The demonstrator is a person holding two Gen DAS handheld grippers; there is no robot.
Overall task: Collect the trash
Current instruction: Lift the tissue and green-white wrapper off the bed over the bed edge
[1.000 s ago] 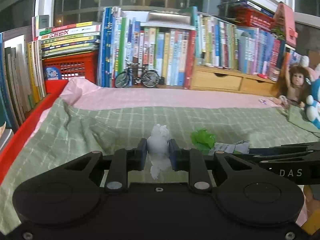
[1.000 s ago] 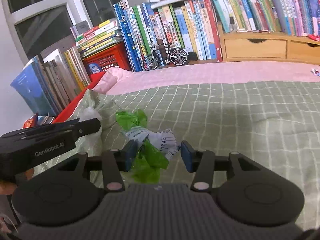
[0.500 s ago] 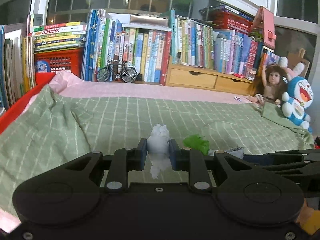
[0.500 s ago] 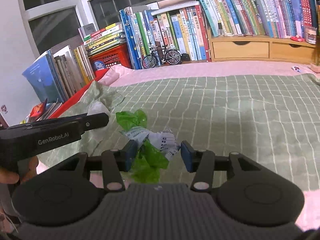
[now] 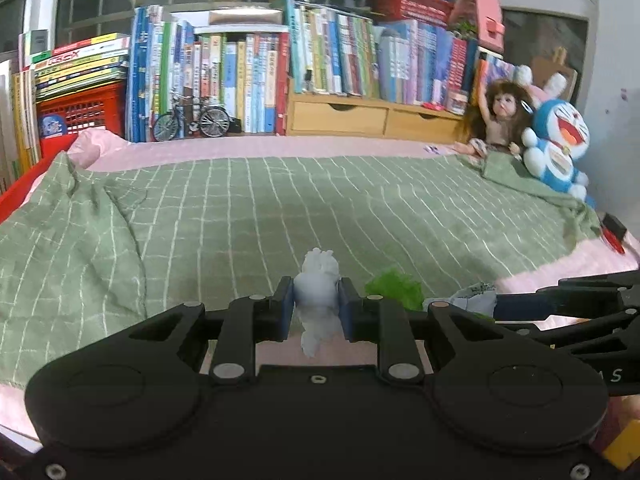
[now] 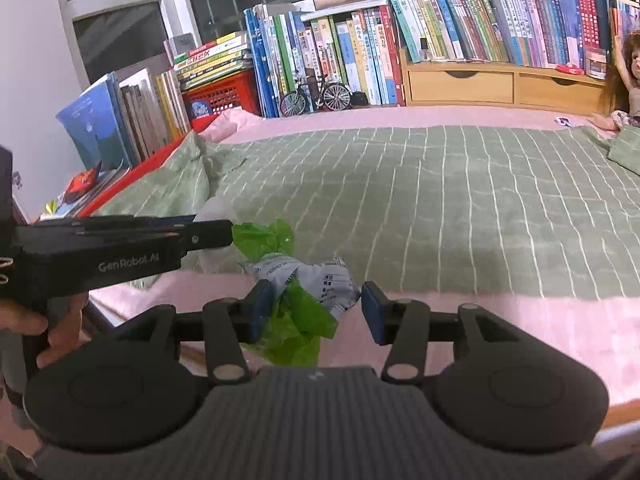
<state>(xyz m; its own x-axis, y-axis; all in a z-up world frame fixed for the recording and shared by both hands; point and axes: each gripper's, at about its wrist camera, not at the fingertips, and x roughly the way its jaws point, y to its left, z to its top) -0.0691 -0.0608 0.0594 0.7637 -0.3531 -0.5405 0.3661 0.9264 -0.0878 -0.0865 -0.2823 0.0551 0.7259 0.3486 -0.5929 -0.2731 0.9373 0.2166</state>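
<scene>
A crumpled white tissue [image 5: 318,284] sits pinched between the blue pads of my left gripper [image 5: 316,308], which is shut on it above the near part of the bed. My right gripper [image 6: 316,312] is shut on a bundle of green plastic [image 6: 296,332] and a crumpled printed wrapper [image 6: 320,280]; the left pad presses the bundle, while the wrapper's edge only just reaches the right pad. The two grippers hang side by side. The left gripper's body [image 6: 120,248] crosses the right wrist view, gripped by a hand [image 6: 52,332]. In the left wrist view the green plastic [image 5: 396,286] pokes out just right of the tissue.
A green checked blanket [image 5: 280,208] covers a pink sheet [image 6: 480,320] on the bed. Behind it stand rows of books [image 5: 248,76], a toy bicycle [image 5: 192,120], wooden drawers [image 5: 360,118] and a red crate [image 5: 80,108]. A doll [image 5: 500,116] and blue plush [image 5: 560,148] sit far right.
Both grippers have drawn back and slightly down toward the bed's near edge, keeping their trash. The left view has swung right, bringing the doll and plush fully into sight.
</scene>
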